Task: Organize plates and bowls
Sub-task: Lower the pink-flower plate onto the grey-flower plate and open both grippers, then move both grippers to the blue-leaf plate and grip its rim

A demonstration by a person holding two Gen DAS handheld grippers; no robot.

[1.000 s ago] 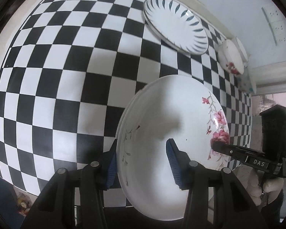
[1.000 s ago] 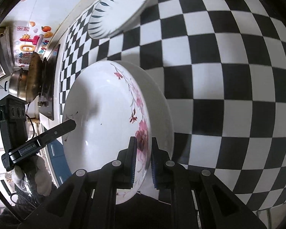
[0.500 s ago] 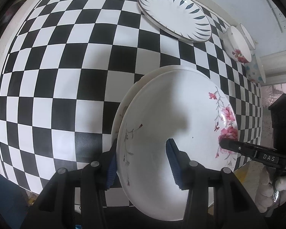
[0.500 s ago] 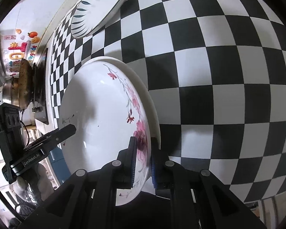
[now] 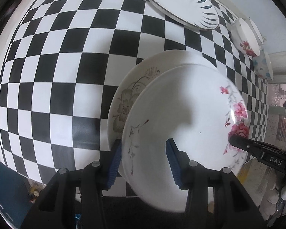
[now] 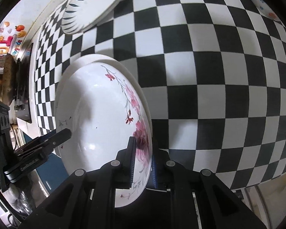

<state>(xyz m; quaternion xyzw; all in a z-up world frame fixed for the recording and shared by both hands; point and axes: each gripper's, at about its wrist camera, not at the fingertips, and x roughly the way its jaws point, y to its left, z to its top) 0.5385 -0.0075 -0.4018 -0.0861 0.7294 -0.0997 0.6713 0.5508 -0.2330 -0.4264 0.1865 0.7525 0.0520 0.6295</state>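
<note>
A white deep plate with pink flowers (image 5: 181, 114) (image 6: 97, 114) hangs tilted just above a white plate with a beige flower (image 5: 127, 103) (image 6: 104, 58), which lies on the checkered table (image 5: 57, 66). My left gripper (image 5: 143, 147) is shut on the pink-flower plate's near rim, one blue pad outside and one inside. On the opposite rim, over the big pink bloom, my right gripper (image 6: 143, 143) is shut. Each view shows the other gripper's fingers on the far rim: the right gripper (image 5: 236, 139) and the left gripper (image 6: 64, 133).
A white plate with blue leaf marks (image 5: 181, 3) (image 6: 93, 5) lies at the back of the table. Beside it stand a red-flower bowl (image 5: 244, 36) and a blue-dotted bowl (image 5: 261, 66). A stove with a pot (image 6: 7, 80) lies past the table's edge.
The pink-flower plate has risen and shifted off the plate under it, so the beige flower on the lower plate now shows. Both grippers keep their hold.
</note>
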